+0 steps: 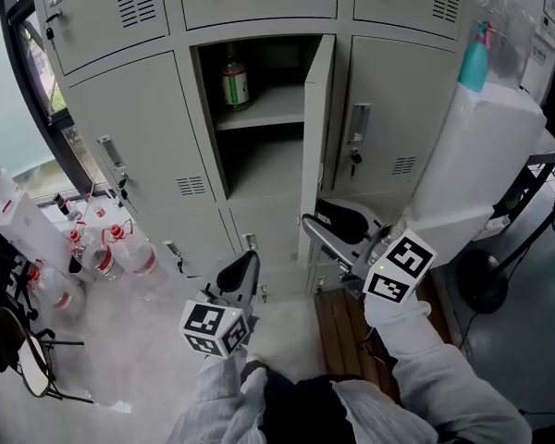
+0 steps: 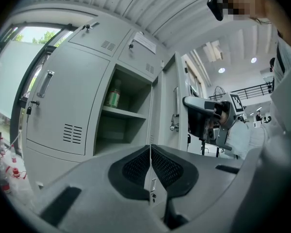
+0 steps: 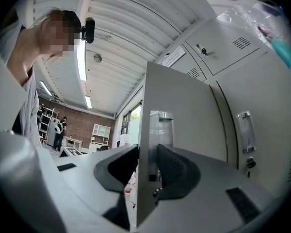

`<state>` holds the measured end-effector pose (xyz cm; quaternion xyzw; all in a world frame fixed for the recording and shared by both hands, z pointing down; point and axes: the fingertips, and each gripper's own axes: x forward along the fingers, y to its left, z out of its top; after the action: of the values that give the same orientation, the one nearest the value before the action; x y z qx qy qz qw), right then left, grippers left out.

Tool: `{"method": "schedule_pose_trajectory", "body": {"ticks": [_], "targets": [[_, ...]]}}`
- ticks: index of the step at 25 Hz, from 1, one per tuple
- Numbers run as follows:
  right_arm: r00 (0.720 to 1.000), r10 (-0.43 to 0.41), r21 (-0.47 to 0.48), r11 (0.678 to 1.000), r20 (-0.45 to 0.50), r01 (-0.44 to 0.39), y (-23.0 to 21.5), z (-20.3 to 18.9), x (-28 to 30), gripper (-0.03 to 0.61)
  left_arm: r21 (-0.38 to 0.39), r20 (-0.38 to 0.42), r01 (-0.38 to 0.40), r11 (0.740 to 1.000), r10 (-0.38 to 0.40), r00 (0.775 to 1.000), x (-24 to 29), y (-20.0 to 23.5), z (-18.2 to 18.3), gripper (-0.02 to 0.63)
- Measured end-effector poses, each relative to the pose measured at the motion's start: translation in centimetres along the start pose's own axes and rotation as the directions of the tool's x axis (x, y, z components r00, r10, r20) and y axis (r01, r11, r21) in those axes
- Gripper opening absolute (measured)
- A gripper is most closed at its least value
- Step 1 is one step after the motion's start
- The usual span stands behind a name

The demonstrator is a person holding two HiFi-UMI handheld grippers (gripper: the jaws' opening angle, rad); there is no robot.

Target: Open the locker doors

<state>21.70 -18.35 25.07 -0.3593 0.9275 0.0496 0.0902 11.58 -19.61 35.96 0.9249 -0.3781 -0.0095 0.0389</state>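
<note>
**Head view:** the open door stands upright, its long axis vertical. The right gripper meets its free edge low down. The left gripper hangs just left of that door and is the farther of the two. **Left gripper view:** the left gripper's jaws are clenched together on nothing, with the door ahead and to its right. **Right gripper view:** the right gripper's jaws grasp the door's free edge, one pad on each face. We judge that there is room to swing the door further toward the closed door to its right.
</note>
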Motion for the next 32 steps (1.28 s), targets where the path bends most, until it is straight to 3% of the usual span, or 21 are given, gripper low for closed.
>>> {"method": "schedule_pose_trajectory", "body": {"ticks": [17, 32], "targets": [[0.977, 0.215, 0.029, 0.976, 0.002, -0.215, -2.9, 1.1, -6.9, 0.117, 0.01, -0.007, 0.001, 1.0, -0.001, 1.0, 2.4, -3.5, -0.6, 0.014], [0.948, 0.313, 0.073, 0.946, 0.056, -0.317, -5.0, 1.6, -9.5, 0.118, 0.016, -0.023, 0.01, 1.0, -0.01, 1.0, 5.0, -5.1, -0.9, 0.014]]}}
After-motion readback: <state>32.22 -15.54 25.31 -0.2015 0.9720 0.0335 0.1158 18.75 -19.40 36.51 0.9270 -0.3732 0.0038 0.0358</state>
